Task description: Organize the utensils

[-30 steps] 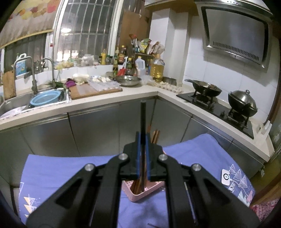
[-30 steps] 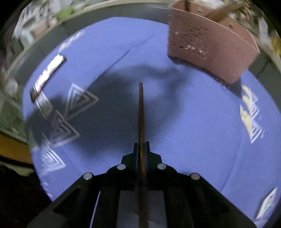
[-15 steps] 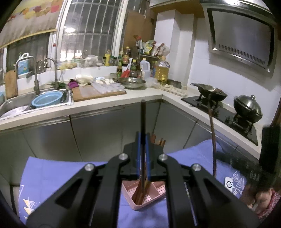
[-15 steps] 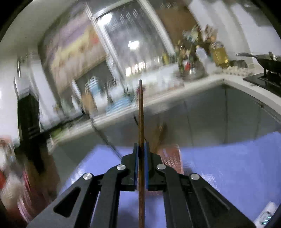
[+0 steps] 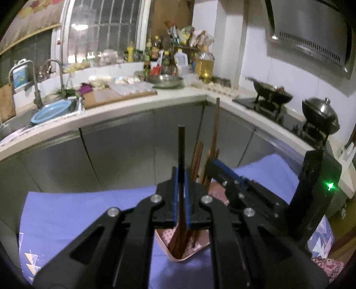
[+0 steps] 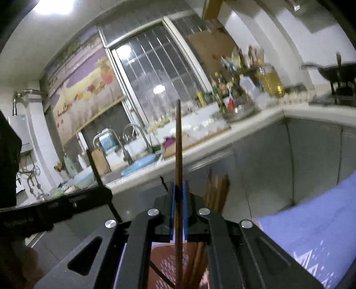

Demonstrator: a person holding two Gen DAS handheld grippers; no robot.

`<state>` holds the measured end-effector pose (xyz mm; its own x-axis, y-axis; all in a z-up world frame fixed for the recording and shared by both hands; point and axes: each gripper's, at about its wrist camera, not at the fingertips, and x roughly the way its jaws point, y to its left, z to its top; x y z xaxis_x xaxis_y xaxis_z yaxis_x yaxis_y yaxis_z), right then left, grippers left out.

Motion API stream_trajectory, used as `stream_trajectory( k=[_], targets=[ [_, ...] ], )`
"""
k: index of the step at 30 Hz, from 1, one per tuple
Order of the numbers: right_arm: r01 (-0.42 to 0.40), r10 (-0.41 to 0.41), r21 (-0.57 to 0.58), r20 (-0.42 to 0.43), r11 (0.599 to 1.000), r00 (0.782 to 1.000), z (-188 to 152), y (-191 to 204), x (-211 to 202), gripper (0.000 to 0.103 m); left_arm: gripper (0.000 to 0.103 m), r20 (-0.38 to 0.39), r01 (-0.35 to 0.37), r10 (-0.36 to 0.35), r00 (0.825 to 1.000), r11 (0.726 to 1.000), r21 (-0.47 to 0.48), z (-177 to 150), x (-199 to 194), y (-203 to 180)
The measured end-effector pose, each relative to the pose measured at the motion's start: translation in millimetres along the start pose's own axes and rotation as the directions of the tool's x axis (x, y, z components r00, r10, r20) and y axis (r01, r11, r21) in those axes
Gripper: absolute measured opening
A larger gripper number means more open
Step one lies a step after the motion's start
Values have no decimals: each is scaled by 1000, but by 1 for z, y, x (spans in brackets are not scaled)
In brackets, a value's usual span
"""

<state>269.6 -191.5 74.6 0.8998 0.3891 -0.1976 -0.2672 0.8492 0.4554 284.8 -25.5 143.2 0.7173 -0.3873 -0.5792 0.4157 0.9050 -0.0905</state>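
Over the pink holder (image 5: 184,249), left claw (image 5: 180,197) and right claw (image 6: 178,206) each clamp a chopstick (image 5: 181,160); lower tips straight into one compartment beside the stored chopsticks (image 5: 197,157), then release.

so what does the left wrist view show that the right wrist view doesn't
Only the left wrist view: the range hood, the lidded pot on the stove, and the right gripper coming in from the right, its chopstick standing over the pink holder.

Only the right wrist view: the fruit-print blind and the ceiling light.

Both: the left gripper shut on a dark chopstick, the blue cloth, the blue basin in the sink, the oil bottle, and the wok.
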Motion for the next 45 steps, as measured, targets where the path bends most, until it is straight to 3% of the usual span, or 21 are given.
stream_trajectory(
  k=[5, 8, 11, 16, 19, 22, 26, 27, 29, 35, 40, 45],
  targets=[
    [-38, 39, 17, -117, 999, 992, -29, -11, -4, 7, 6, -61, -2, 1, 998, 1000, -14, -24, 20, -1],
    [-32, 32, 3, -109, 999, 994, -33, -8, -27, 8, 8, -94, -14, 11, 996, 999, -37, -35, 21, 0],
    [-32, 33, 15, -83, 999, 996, -29, -4, -55, 8, 15, -81, -26, 21, 996, 998, -59, -39, 5, 1],
    [-40, 43, 62, -48, 997, 998, -28, 1, -108, 8, 16, -28, -25, 22, 999, 996, -88, -47, -41, -3],
    [-56, 60, 123, -28, 991, 998, -39, 1, -146, 9, 17, -4, -48, 48, 999, 994, -101, -70, -73, -12],
    [-58, 66, 183, -39, 981, 997, -61, 0, -181, 14, 34, 7, -109, 111, 994, 987, -122, -102, -99, -20],
    [-34, 63, 270, -100, 962, 993, -100, -5, -219, 45, 40, 19, -192, 196, 981, 973, -125, -145, -126, -31],
    [-25, 58, 275, -110, 961, 992, -105, -6, -224, 45, 44, 18, -208, 212, 977, 970, -127, -152, -130, -33],
    [10, 33, 279, -151, 960, 988, -119, -5, -235, 45, 63, 20, -248, 252, 967, 960, -129, -166, -139, -37],
    [40, 12, 254, -199, 966, 980, -134, 9, -256, 46, 85, 77, -365, 371, 925, 927, -87, -189, -168, -54],
    [10, 25, 192, -179, 981, 983, -129, 35, -266, 51, 91, 89, -416, 420, 903, 908, -59, -194, -177, -64],
    [0, 21, 124, -166, 992, 986, -127, 55, -271, 58, 96, 88, -422, 426, 901, 905, -54, -197, -179, -65]
  ],
)
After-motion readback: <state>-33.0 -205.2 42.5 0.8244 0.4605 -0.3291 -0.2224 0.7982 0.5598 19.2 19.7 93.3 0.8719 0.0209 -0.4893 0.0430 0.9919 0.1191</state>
